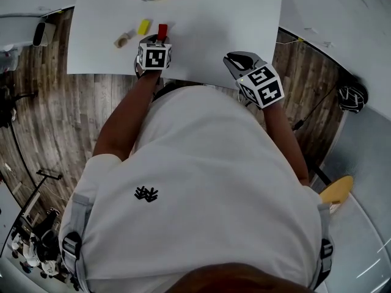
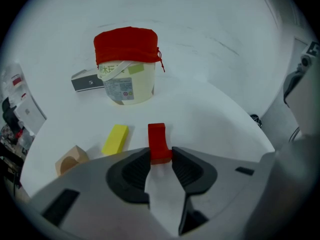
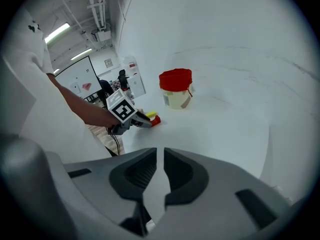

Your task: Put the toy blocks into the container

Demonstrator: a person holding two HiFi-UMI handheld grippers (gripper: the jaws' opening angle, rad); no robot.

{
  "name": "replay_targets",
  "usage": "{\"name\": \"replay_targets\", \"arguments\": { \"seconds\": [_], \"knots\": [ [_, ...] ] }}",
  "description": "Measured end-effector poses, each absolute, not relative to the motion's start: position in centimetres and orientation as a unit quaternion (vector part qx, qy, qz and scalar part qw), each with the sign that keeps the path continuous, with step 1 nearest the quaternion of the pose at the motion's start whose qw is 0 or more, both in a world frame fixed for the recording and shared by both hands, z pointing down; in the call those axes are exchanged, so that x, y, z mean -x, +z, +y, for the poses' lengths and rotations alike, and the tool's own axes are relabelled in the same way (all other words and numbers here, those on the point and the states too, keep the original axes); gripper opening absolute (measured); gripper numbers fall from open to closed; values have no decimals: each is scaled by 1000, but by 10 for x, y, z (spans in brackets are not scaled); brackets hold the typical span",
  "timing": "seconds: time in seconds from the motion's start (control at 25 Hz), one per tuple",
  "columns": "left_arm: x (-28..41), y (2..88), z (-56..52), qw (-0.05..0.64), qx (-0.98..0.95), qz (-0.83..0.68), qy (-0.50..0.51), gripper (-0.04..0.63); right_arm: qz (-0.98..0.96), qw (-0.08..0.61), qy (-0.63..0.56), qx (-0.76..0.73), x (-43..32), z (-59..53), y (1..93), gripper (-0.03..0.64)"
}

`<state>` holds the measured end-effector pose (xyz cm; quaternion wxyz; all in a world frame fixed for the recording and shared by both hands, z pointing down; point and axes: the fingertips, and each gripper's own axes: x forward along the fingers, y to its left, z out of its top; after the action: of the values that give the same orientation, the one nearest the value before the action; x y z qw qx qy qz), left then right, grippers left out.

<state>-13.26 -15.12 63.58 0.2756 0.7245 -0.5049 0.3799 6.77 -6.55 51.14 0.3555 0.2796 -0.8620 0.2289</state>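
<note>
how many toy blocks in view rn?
3. Red block sits between the left gripper's jaws, the yellow block lies just left of it, and the tan arch block is further left. The container is covered, so it may hide more.

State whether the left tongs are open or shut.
Shut on the red block: in the left gripper view, the left tongs press their pads against its two sides.

- The desk [image 1: 244, 17] has a plain white top.
- A container [image 2: 126, 66] with a red cloth cover stands upright on it, towards the back.
- A small grey box [image 2: 86, 80] lies just beside the container.
- Three blocks lie in a row near the front edge, each apart from the others: a wood block [image 2: 70, 160] with an arched cut, a yellow block [image 2: 115, 139] and a red block [image 2: 158, 141].
</note>
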Motion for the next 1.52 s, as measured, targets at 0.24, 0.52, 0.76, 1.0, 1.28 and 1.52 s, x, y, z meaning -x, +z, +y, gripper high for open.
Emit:
{"name": "replay_targets", "arguments": {
  "seconds": [0.24,0.52,0.76,1.0,1.28,1.52],
  "knots": [
    [134,598,-155,258,-756,-489,351,137,-863,348,232,-284,-58,-68,508,45],
    [142,525,-172,219,-800,-459,319,137,-864,344,231,-287,-47,-72,508,44],
    [155,464,-208,187,-823,-445,299,137,-862,337,235,-295,-40,-75,507,43],
    [169,418,-261,150,-833,-448,288,137,-859,331,237,-310,-36,-75,503,43],
    [167,405,-327,123,-837,-428,318,137,-850,328,251,-328,-38,-72,503,43],
    [160,431,-377,137,-823,-402,376,137,-838,324,264,-349,-48,-70,506,43]
  ]
}}
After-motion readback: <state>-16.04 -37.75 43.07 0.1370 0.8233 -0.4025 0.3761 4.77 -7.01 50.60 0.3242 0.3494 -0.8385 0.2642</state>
